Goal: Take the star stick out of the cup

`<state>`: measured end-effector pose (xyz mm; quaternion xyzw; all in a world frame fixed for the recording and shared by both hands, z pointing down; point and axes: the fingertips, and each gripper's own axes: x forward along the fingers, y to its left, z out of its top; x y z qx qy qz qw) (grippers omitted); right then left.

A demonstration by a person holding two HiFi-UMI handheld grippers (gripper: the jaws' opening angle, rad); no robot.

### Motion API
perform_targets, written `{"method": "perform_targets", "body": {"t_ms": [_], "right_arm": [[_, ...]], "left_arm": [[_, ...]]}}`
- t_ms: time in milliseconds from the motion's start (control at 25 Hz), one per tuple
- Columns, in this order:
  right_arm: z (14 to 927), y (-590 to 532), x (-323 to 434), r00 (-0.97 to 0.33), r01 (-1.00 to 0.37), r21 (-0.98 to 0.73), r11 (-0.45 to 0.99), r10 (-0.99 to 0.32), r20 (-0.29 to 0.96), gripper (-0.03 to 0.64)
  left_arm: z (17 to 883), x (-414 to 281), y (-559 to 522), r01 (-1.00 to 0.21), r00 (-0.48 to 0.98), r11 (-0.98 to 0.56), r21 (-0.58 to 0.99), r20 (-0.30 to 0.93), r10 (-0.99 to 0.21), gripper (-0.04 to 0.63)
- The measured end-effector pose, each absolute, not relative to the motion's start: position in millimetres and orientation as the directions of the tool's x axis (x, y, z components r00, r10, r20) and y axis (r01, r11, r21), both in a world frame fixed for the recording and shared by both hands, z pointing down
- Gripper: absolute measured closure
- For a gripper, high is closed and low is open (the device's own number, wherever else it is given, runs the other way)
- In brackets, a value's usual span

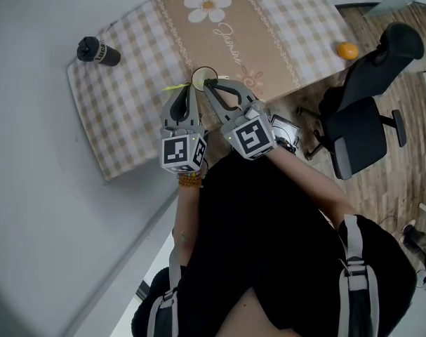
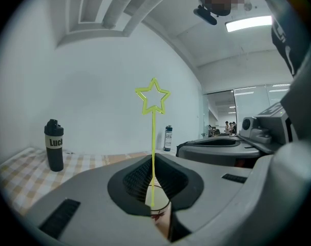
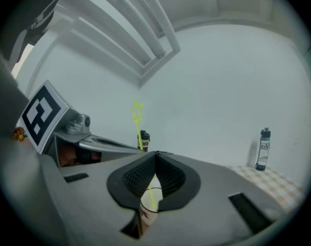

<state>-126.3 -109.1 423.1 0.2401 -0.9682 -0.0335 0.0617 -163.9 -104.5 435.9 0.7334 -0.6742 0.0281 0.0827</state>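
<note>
Both of my tools meet at one spot near the front edge of the desk (image 1: pixel 128 118), which is covered by a beige checked cloth with a white flower printed on it. My left hand-held gripper (image 1: pixel 191 88) has its jaws closed on the star stick (image 2: pixel 153 137). The shaft runs up through the point where the tips come together. The stick is thin and bright yellow-green, with a straight upright shaft topped by a hollow five-pointed star drawn in outline only. Its lower end sits inside the cup (image 2: pixel 159 212), a small pale cup with a dark rim line and a reddish mark on its side, which shows through the hollow between the ribbed black pads.

My right hand-held gripper (image 1: pixel 208 84) is closed tip to tip right at the cup's rim and seems to pinch its wall. The cup's mouth and the foot of the stick show through the hollow of its jaws too. The two grippers lie just beside each other, angled towards the cup.

A black bottle (image 1: pixel 98 52) sits well apart on the far left corner of the cloth. An orange (image 1: pixel 347 50) rests near the right edge, and a black office chair (image 1: pixel 360 118) stands beside the desk.
</note>
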Motion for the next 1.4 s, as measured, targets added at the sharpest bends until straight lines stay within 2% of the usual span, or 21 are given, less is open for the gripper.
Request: {"method": "perform_targets", "body": {"t_ms": [1400], "right_arm": [[421.7, -109.3, -125.4, -0.879, -0.461, 0.076, 0.884, -0.466, 0.098, 0.611]], "left_arm": [[444.2, -164.1, -105.4, -0.991, 0.099, -0.082, 0.104, 0.174, -0.98, 0.581]]}}
